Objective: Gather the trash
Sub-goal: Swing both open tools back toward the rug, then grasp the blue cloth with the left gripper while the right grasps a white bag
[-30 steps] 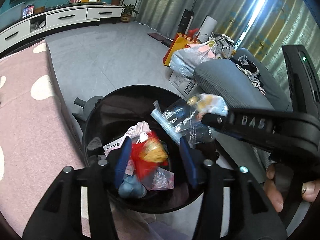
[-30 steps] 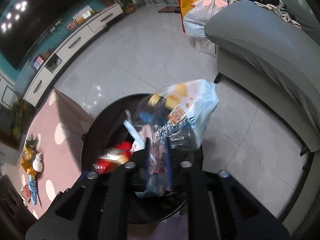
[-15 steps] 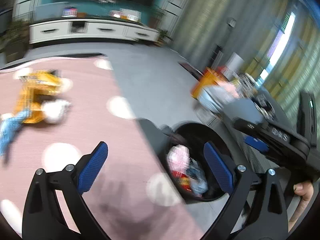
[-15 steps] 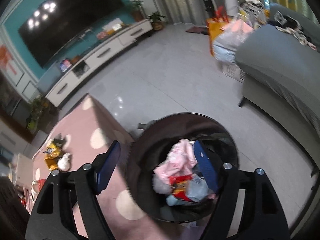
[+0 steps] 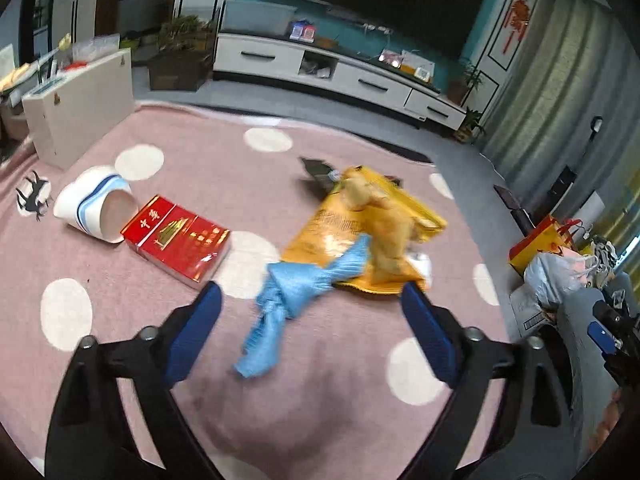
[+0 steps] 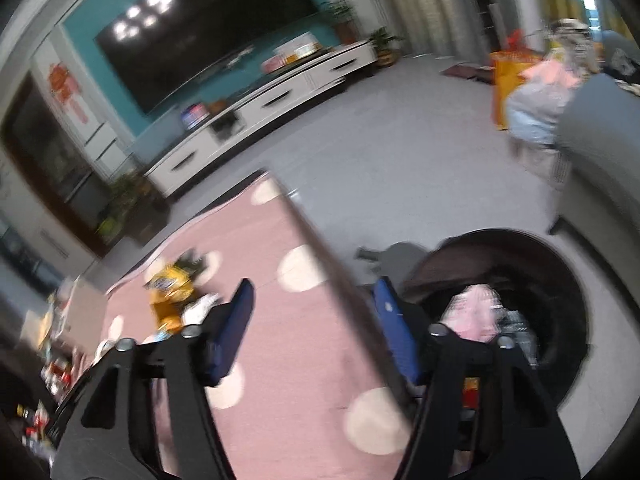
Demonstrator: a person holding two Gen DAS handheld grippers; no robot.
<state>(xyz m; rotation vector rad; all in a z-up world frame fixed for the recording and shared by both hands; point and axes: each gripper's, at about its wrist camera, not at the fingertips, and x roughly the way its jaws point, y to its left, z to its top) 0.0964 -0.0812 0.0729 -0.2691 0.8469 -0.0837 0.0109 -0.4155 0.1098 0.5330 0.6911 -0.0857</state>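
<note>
**Both loads dropped; next litter being lined up**

Now that both wrappers are lying in the round black bin [image 6: 560, 304], the left hand-held gripper [image 5: 312, 320] is swinging, empty and wide open, jaws just narrowing, over the crumpled blue wrapper [image 5: 292, 292] and yellow snack bag [image 5: 360, 232] on the pink dotted rug [image 5: 320, 420]; the right hand-held gripper [image 6: 316, 336] is half open, empty, also narrowing.

Wrapper [image 5: 360, 236] on rug [image 5: 280, 400]; bin [image 6: 560, 320] beside rug.

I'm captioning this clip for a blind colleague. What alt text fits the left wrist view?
Open left gripper, its jaws empty, above a pink dotted rug strewn with trash: a blue wrapper, a yellow snack bag, a red carton and a tipped paper cup.
</note>
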